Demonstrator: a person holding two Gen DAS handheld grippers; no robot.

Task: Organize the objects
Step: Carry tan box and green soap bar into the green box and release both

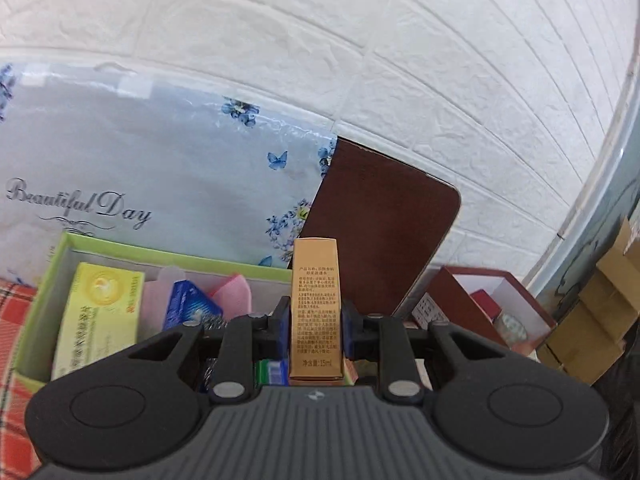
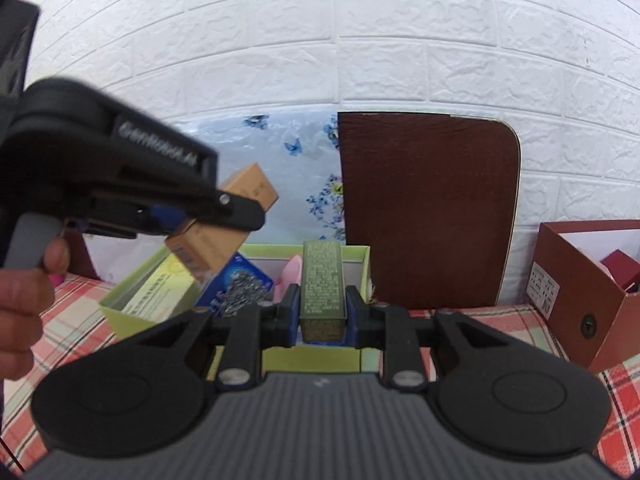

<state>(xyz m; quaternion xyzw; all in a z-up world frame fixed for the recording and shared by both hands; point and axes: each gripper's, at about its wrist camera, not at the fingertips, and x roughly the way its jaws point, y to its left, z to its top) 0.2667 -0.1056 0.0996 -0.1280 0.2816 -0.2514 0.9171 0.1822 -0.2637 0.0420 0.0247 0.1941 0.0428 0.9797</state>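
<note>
Left gripper [image 1: 316, 320]: nearest the left wrist camera; fingers clamped on the gold carton [image 1: 316, 308], pads pressing its two long sides.
Gold carton: upright between the fingers, printed face toward the camera, raised above the green tray [image 1: 176, 258].
Right gripper [image 2: 323, 308]: fingers closed on the olive carton [image 2: 323, 284], gripping both long sides.
Olive carton: upright, held above the near edge of the green tray.
Green tray: open-topped, on the checked cloth [image 2: 500, 320]; contains a yellow box [image 1: 100, 312], a blue packet [image 1: 192, 308] and pink items [image 1: 236, 292].
Hand [image 2: 24, 304]: seen by the right wrist camera, left of the green tray, holding the left gripper's grey handle.
Brown board [image 2: 428, 212]: upright behind the green tray, to its right, leaning on the white brick wall [image 2: 360, 40].
Floral bag [image 1: 140, 168]: behind the green tray, against the wall.
Red box [image 2: 580, 280]: open, well right of the green tray.
</note>
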